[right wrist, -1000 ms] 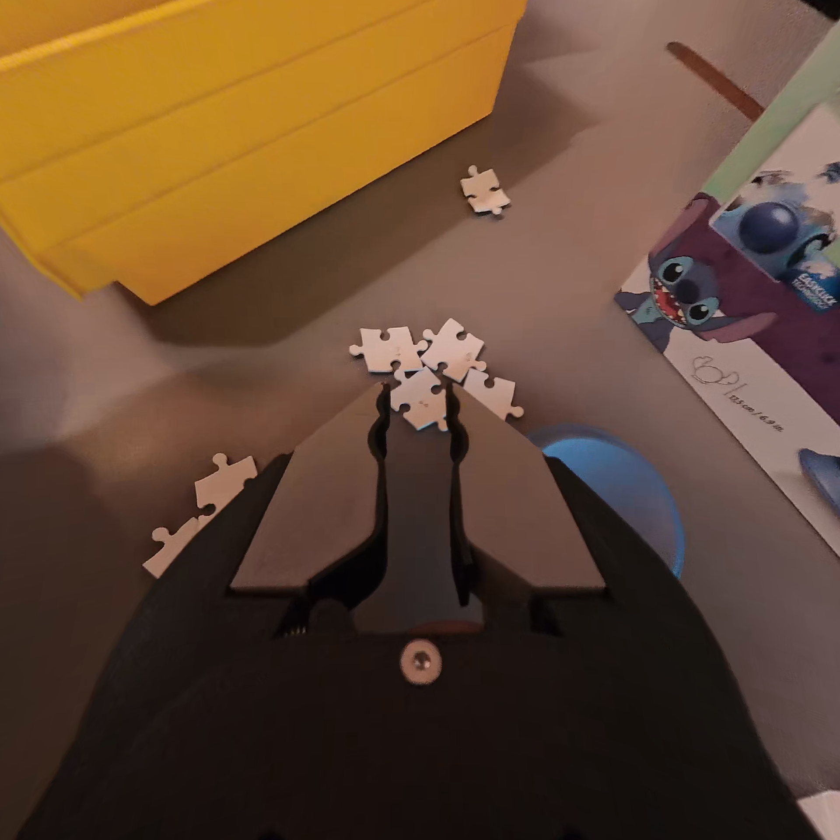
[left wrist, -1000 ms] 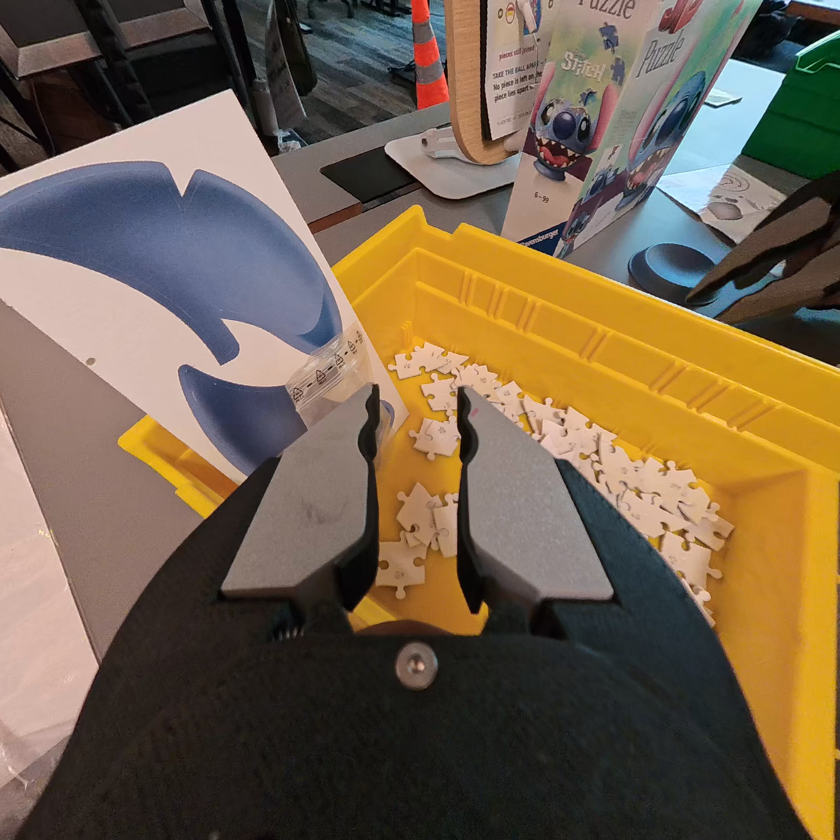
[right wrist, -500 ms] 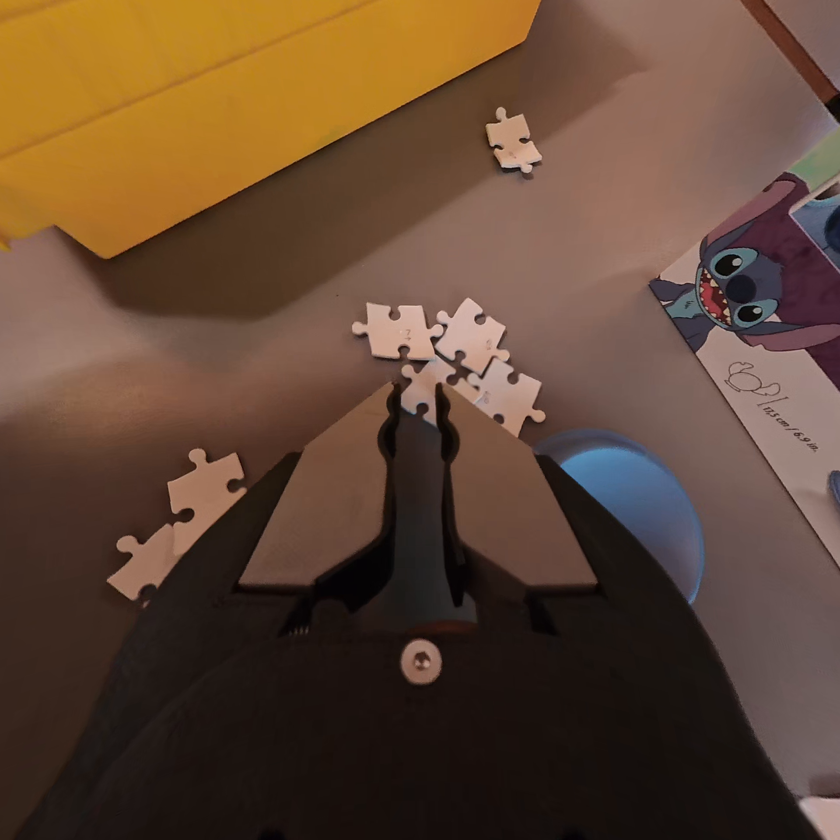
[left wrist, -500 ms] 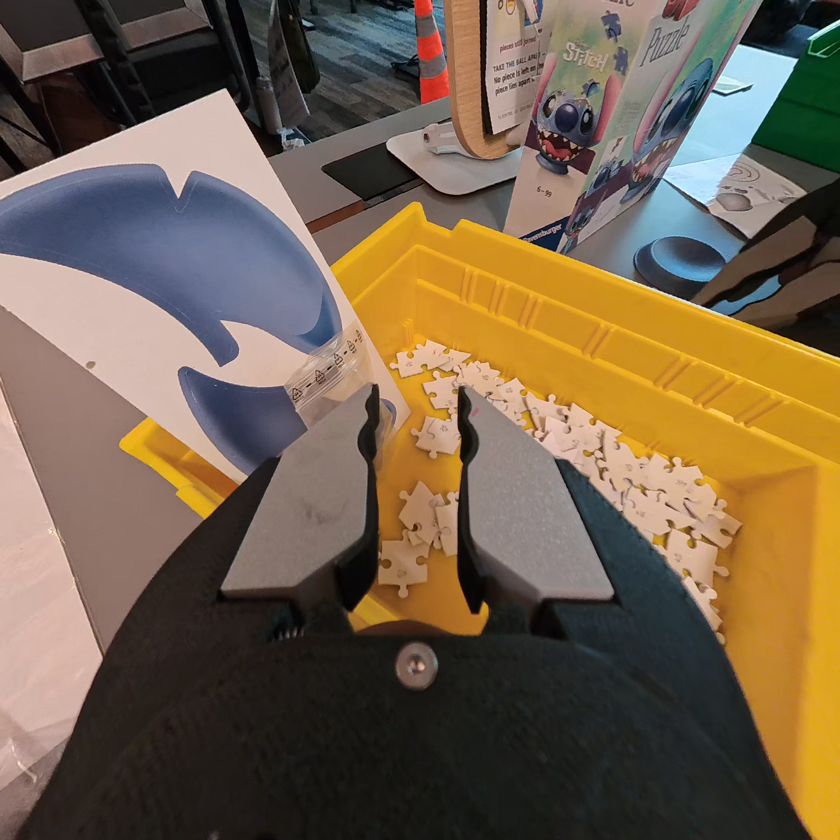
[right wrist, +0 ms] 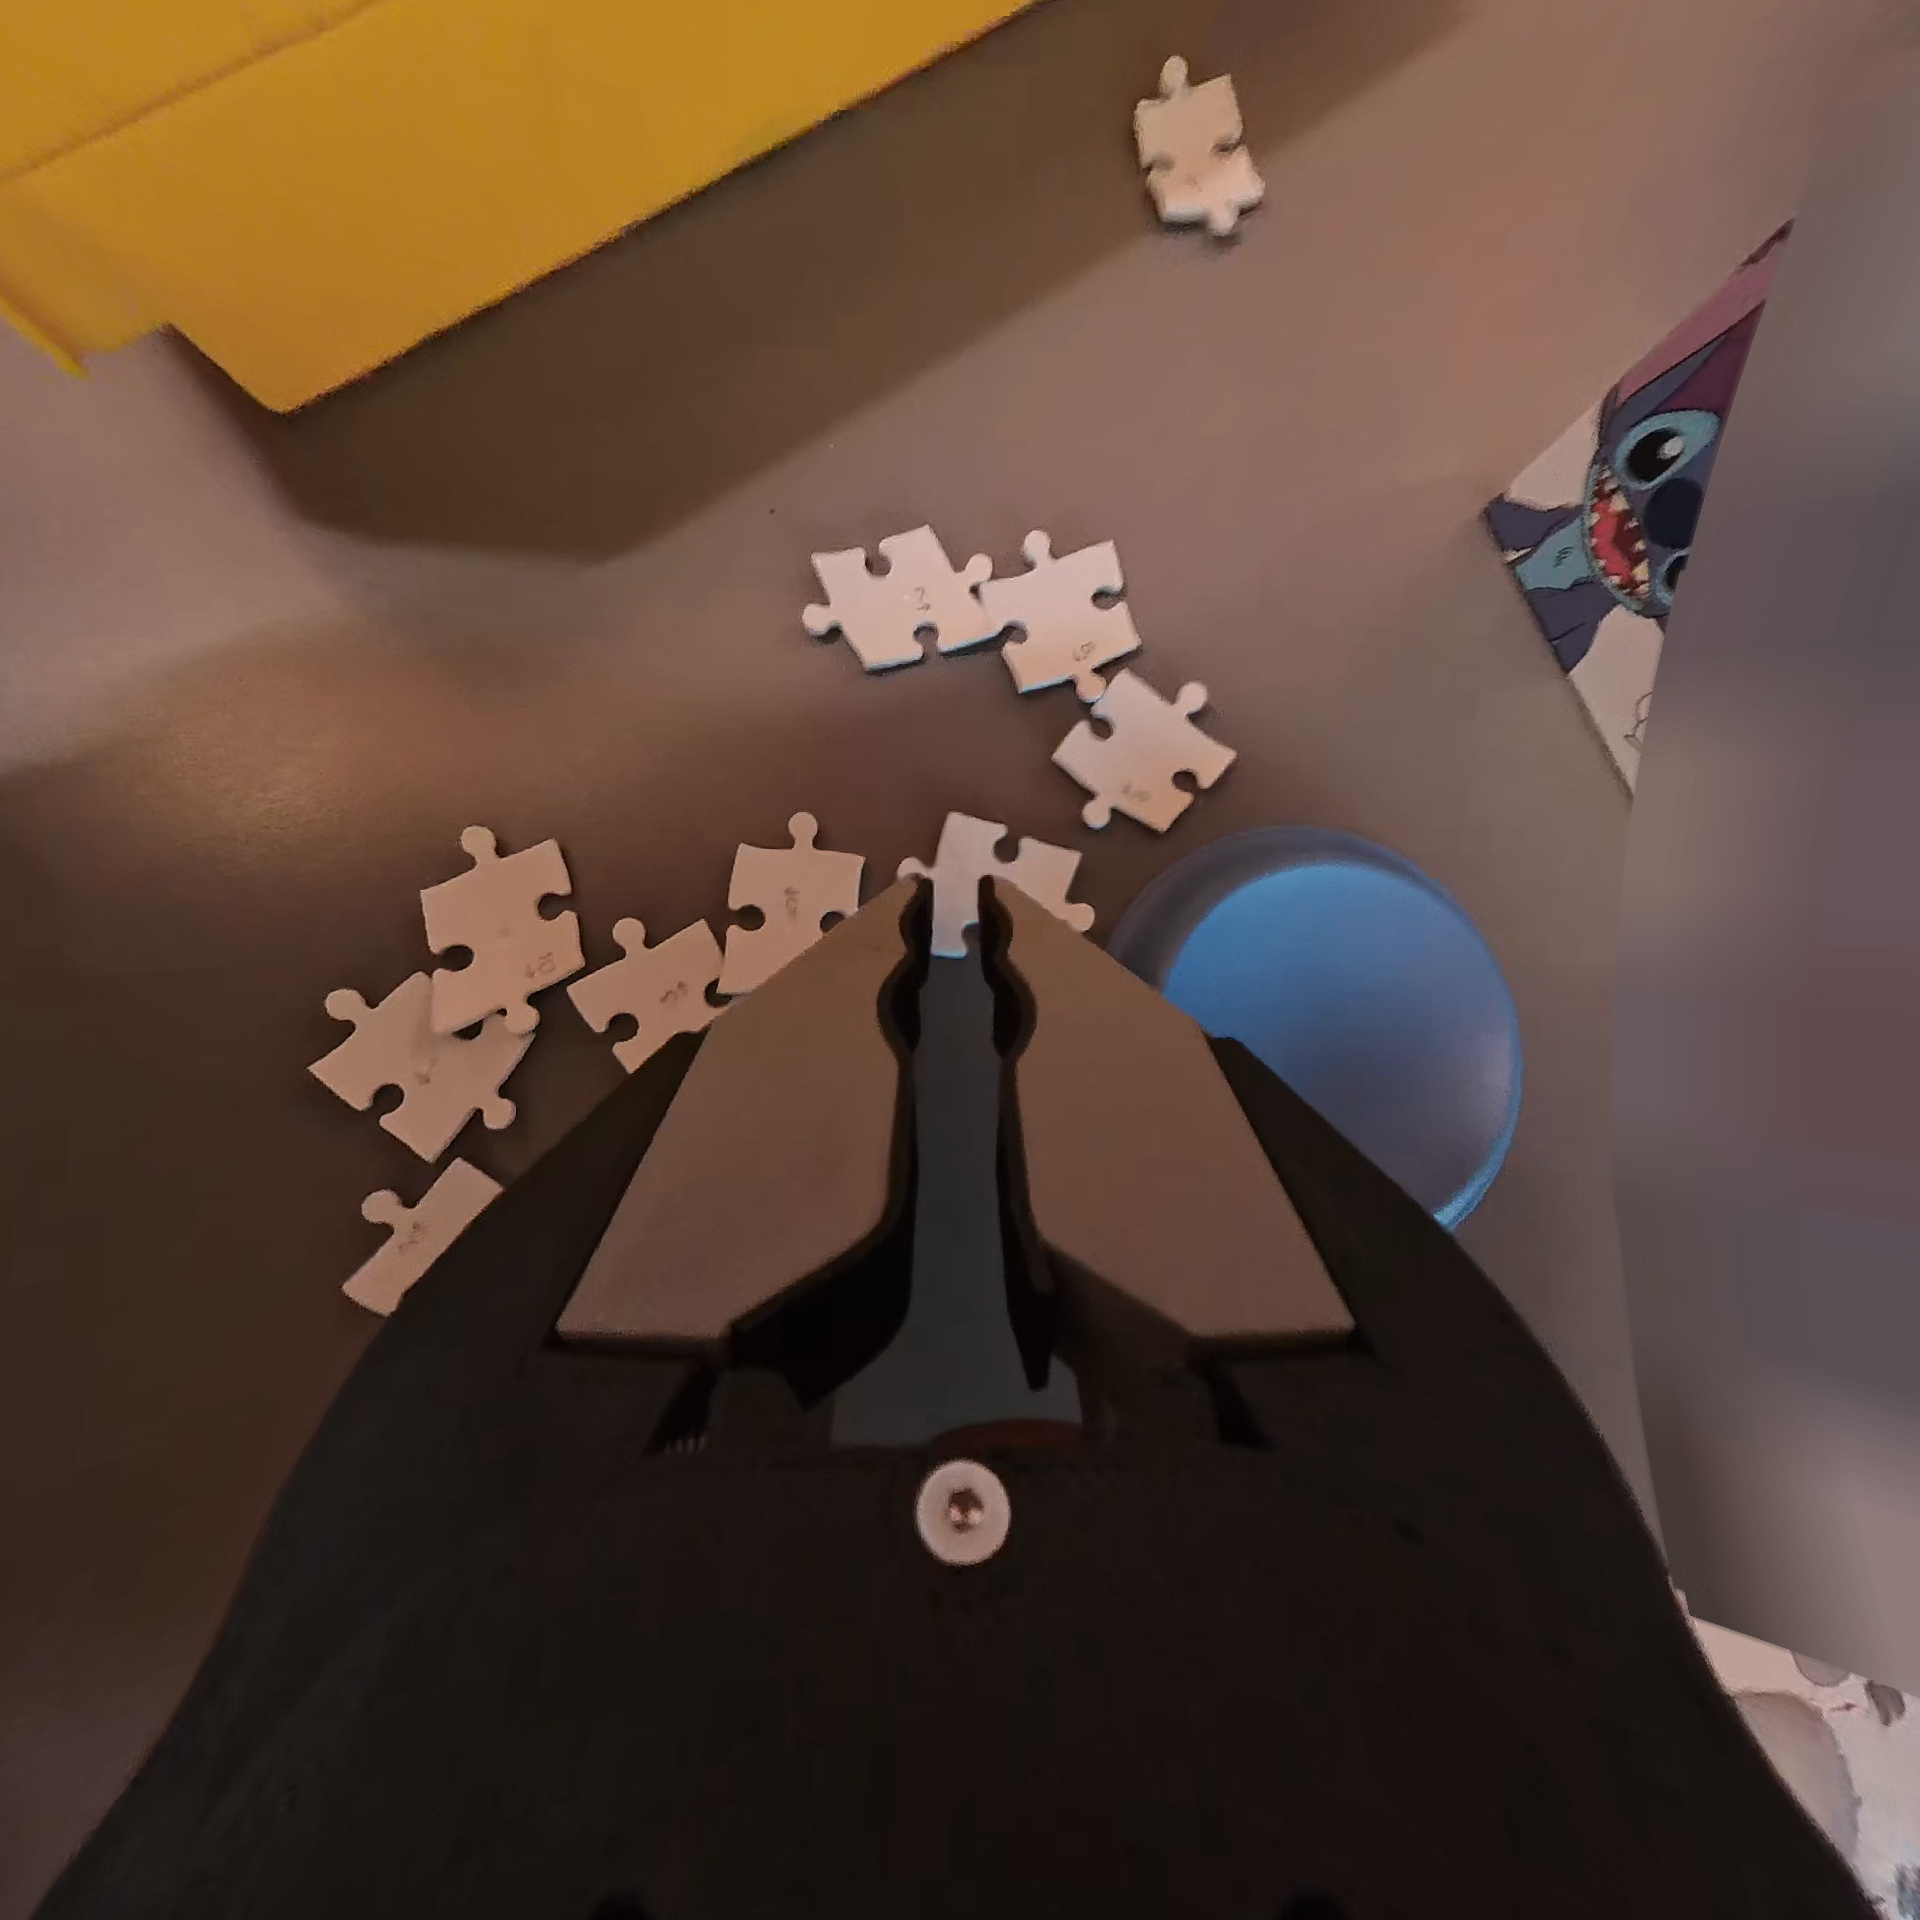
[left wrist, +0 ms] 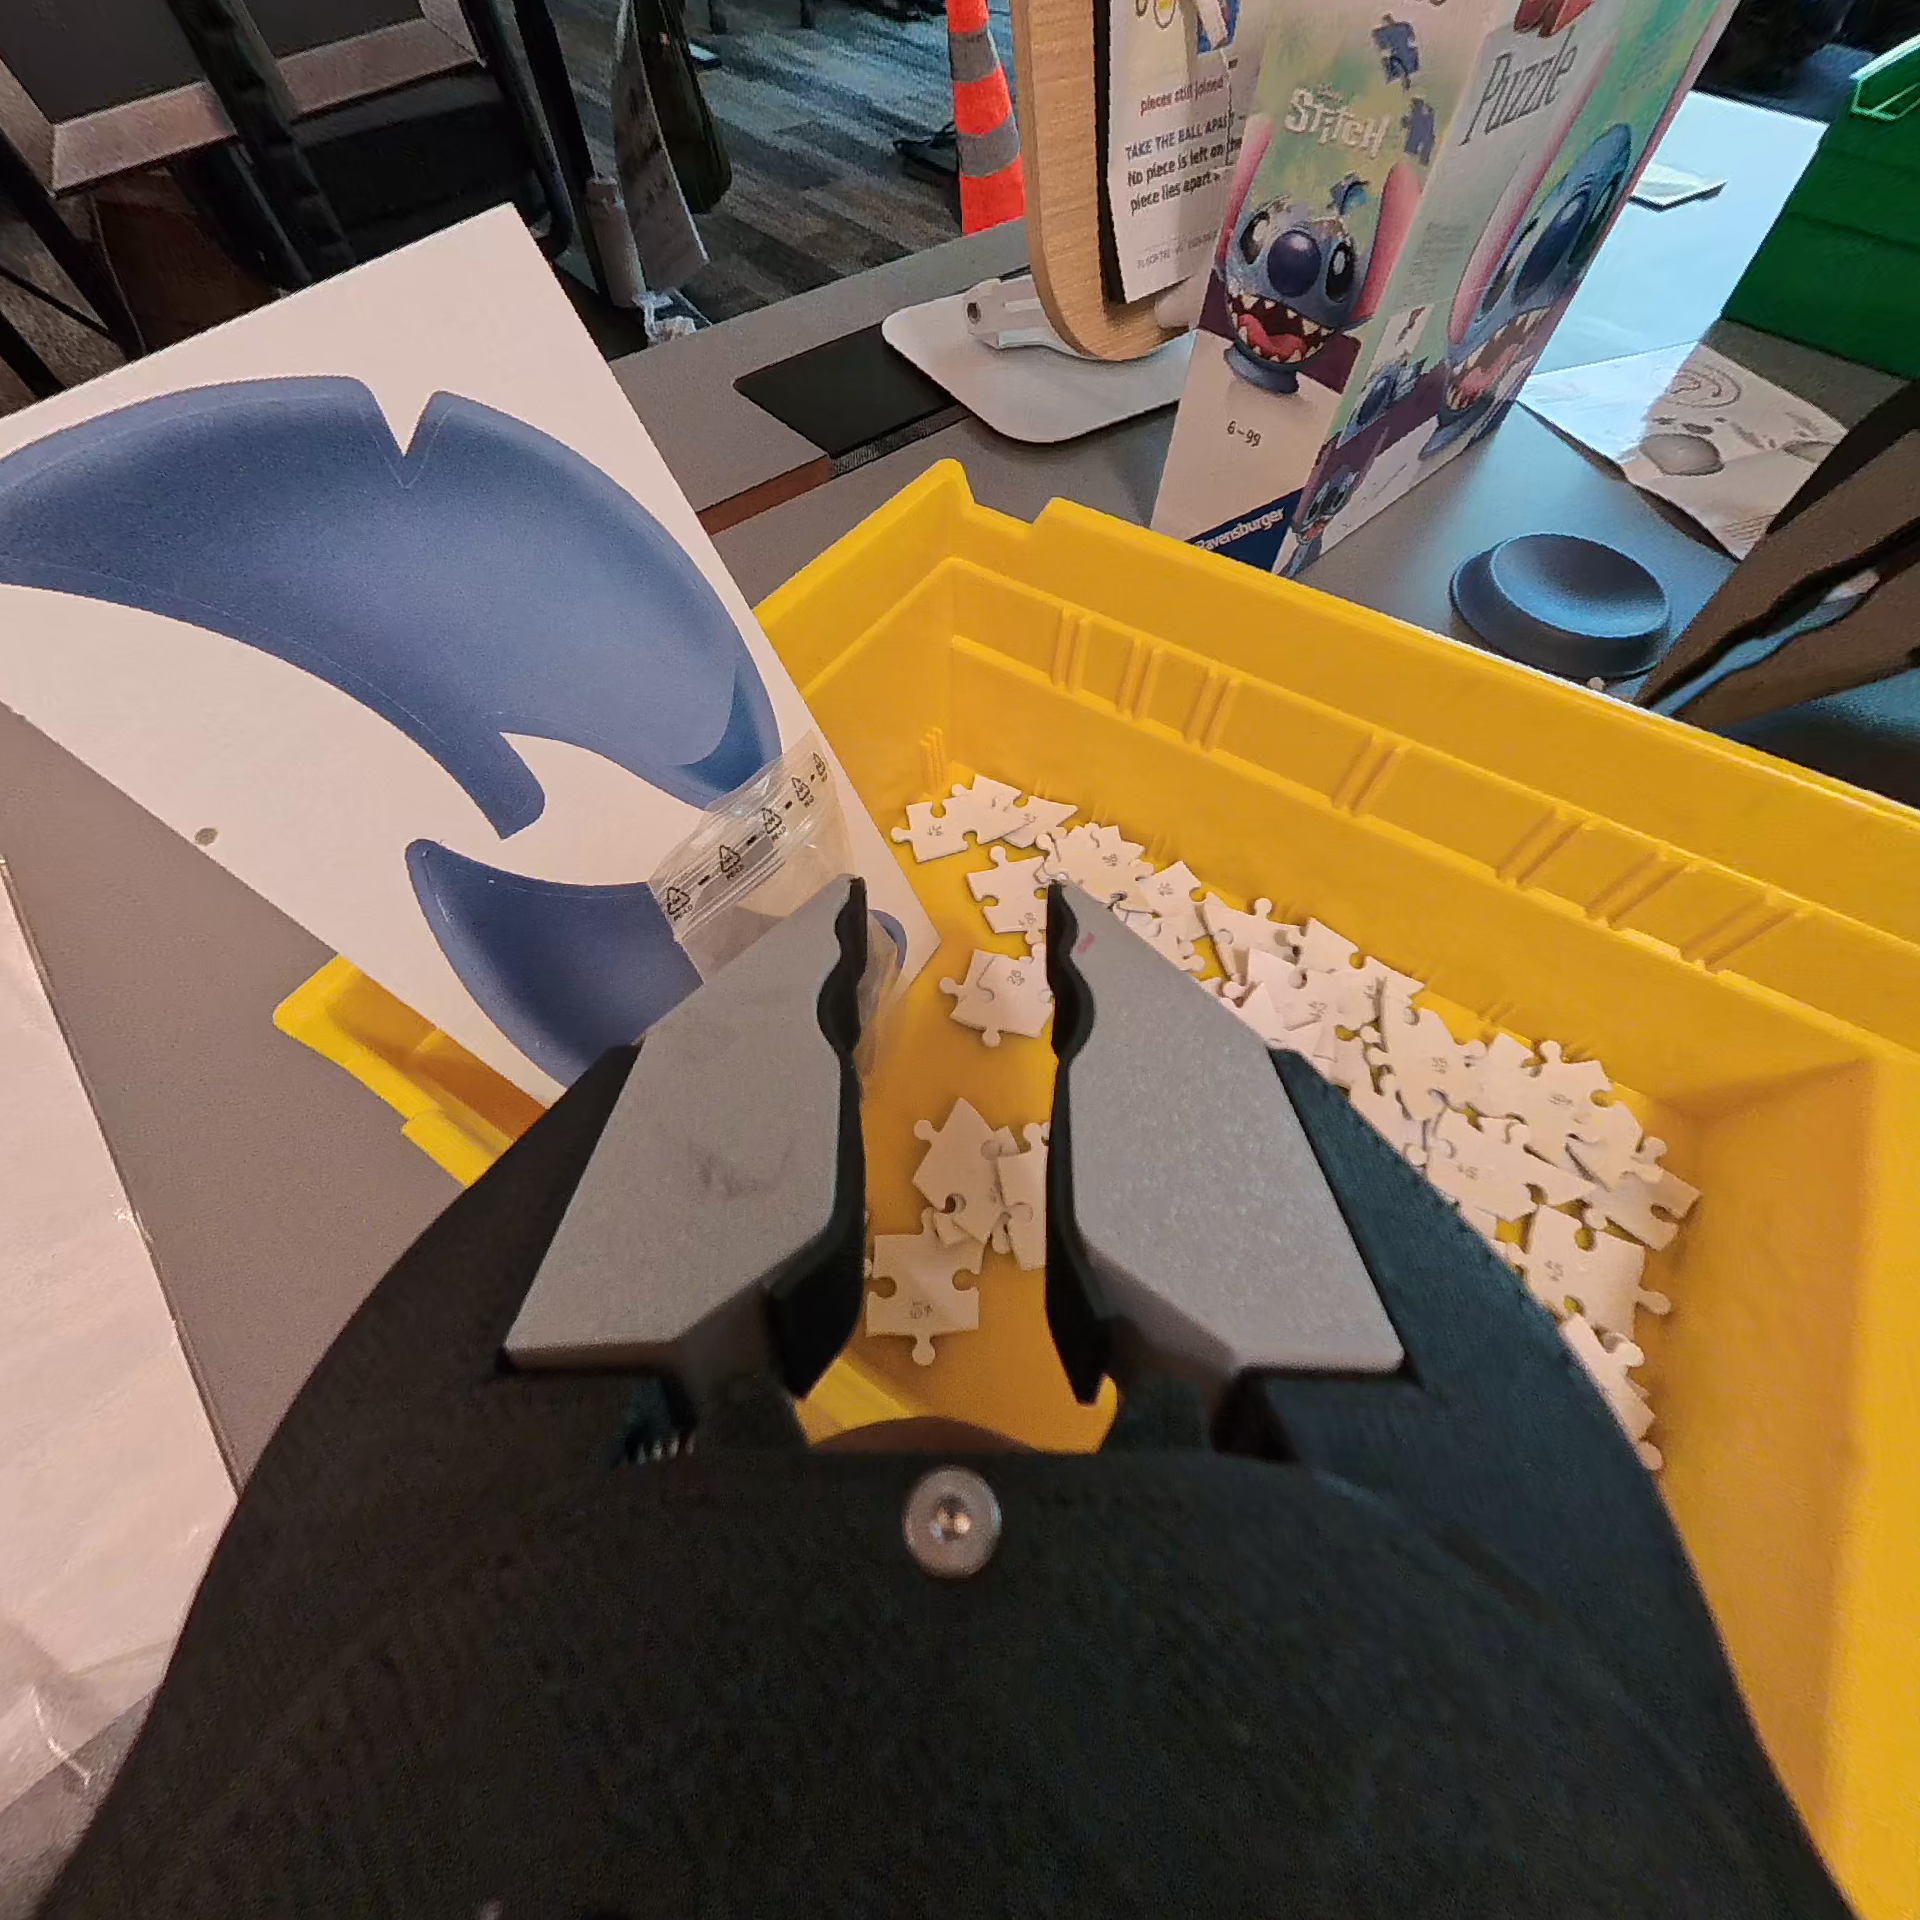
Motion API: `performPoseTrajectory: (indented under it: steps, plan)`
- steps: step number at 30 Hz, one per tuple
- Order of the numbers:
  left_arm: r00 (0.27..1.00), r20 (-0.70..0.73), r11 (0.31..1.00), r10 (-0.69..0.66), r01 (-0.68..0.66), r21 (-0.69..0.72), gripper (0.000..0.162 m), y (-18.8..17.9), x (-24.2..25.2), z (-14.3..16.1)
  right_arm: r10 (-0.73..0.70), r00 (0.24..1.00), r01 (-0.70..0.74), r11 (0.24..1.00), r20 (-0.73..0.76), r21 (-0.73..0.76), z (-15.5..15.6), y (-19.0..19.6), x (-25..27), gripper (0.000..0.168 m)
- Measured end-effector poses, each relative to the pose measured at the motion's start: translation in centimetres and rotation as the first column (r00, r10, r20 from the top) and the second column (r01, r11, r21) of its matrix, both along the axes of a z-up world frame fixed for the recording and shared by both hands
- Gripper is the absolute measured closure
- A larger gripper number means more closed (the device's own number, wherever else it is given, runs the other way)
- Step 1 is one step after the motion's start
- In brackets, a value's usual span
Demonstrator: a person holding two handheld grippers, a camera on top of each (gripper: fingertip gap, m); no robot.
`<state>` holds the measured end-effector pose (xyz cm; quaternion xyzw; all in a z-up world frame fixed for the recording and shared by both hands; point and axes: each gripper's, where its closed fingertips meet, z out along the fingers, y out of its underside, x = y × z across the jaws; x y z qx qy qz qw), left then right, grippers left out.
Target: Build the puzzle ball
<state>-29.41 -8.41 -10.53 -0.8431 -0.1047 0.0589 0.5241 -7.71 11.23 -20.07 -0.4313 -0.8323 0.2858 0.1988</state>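
Note:
My left gripper (left wrist: 953, 904) is open and empty, held above the near left end of a yellow bin (left wrist: 1351, 665) that holds several white puzzle pieces (left wrist: 1455, 1122), face down. My right gripper (right wrist: 951, 894) is shut on one white puzzle piece (right wrist: 977, 862), gripped at its near edge just above the grey table. Several other loose pieces (right wrist: 1060, 623) lie around it, and a single one (right wrist: 1195, 156) lies farther off. A blue translucent dome (right wrist: 1340, 1029) sits just right of the right fingers.
A white card with blue shapes (left wrist: 364, 623) and a small plastic bag (left wrist: 748, 862) lean on the bin's left end. The puzzle box (left wrist: 1403, 260), a dark round stand (left wrist: 1558, 613) and a green bin (left wrist: 1849, 229) stand behind. The yellow bin's outer wall (right wrist: 416, 156) is at the right view's top left. One gripper's finger ends stand about 30 cm off the other's. The blue translucent dome (right wrist: 1340, 1029) sits 7 cm or so from the ends of my right fingers.
The right jaws have narrowed onto one piece and drawn it back from the cluster toward the blue dome. The left gripper has stayed open and barely shifted over the bin.

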Motion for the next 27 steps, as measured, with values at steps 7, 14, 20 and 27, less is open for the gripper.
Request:
performPoseTrajectory:
  steps: [7,14,20,27]
  plan:
    - [1.000,-0.003,1.000,0.001,-0.001,-0.003,0.130,0.0,0.0,0.0,-0.078,0.987,0.060,0.990,-0.138,-0.127,3.2,0.5,-1.3,0.155]
    - [1.000,-0.005,1.000,-0.002,0.002,-0.009,0.130,0.0,0.1,-0.1,-0.107,0.984,0.092,0.990,-0.141,-0.106,2.5,0.9,-2.6,0.140]
    - [1.000,-0.011,1.000,-0.007,0.007,-0.012,0.130,0.0,0.2,-0.1,-0.079,0.985,0.061,0.991,-0.152,-0.118,4.0,-1.8,-7.7,0.137]
    - [1.000,0.000,1.000,-0.015,0.015,-0.004,0.130,0.0,0.3,-0.1,-0.010,0.996,0.003,0.997,-0.090,-0.071,1.9,-4.3,-15.8,0.135]
